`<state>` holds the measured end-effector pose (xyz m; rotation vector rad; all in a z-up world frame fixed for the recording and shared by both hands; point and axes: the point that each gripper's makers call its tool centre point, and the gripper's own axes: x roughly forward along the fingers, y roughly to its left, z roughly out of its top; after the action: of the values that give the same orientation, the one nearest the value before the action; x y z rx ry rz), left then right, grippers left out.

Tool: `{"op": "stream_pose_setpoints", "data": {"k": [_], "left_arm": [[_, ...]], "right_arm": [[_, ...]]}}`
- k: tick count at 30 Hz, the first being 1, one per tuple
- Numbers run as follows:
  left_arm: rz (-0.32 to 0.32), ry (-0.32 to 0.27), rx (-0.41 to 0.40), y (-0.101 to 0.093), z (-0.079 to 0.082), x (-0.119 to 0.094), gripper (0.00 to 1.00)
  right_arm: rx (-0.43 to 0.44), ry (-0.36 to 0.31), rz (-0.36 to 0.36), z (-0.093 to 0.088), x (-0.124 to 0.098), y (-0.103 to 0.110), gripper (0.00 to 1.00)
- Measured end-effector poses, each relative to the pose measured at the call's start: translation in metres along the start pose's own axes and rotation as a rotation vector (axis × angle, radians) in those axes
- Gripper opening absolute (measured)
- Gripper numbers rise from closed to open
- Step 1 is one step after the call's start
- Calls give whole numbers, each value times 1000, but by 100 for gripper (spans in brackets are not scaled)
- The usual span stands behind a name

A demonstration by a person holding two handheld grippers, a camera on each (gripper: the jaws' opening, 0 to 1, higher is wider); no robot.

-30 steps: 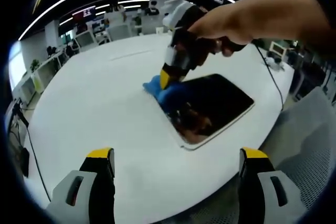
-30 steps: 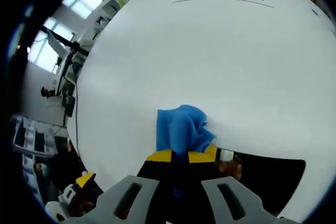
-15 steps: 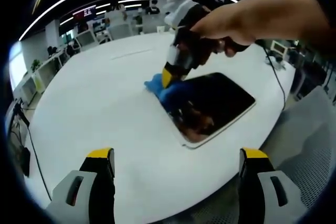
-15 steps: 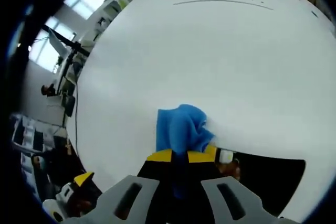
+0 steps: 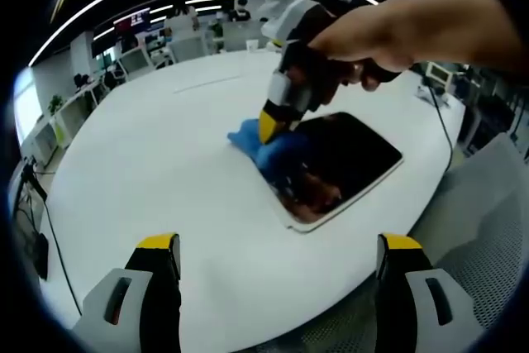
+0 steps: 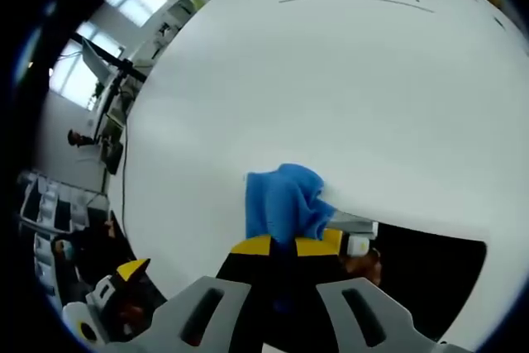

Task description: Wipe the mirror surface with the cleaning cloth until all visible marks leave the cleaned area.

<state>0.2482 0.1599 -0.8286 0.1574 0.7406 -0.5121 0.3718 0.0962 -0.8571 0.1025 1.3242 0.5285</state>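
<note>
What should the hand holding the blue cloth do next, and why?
Probably drag the blue cloth further along the mirror. The right tongs pinch it at the mirror's far corner, so most of the dark glass looks unwiped.

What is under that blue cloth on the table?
The blue cloth, clamped in the right gripper, lies across a corner of the mirror and partly on the white table. Any marks beneath it are covered.

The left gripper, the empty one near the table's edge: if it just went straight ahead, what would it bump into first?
Probably the mirror lying flat on the white table, near its closest corner; depth is hard to judge.
</note>
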Motion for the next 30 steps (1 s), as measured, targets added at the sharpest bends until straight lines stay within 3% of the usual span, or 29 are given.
{"op": "stream_pose_setpoints", "data": {"k": [12,30], "left_arm": [[1,-3,-9,0,0,0,99],[-2,-5,-10,-1,1,-2,99]], "right_arm": [[-27,16,11,-11,1,6,2],[5,26,47,-28,0,15,2]]}}
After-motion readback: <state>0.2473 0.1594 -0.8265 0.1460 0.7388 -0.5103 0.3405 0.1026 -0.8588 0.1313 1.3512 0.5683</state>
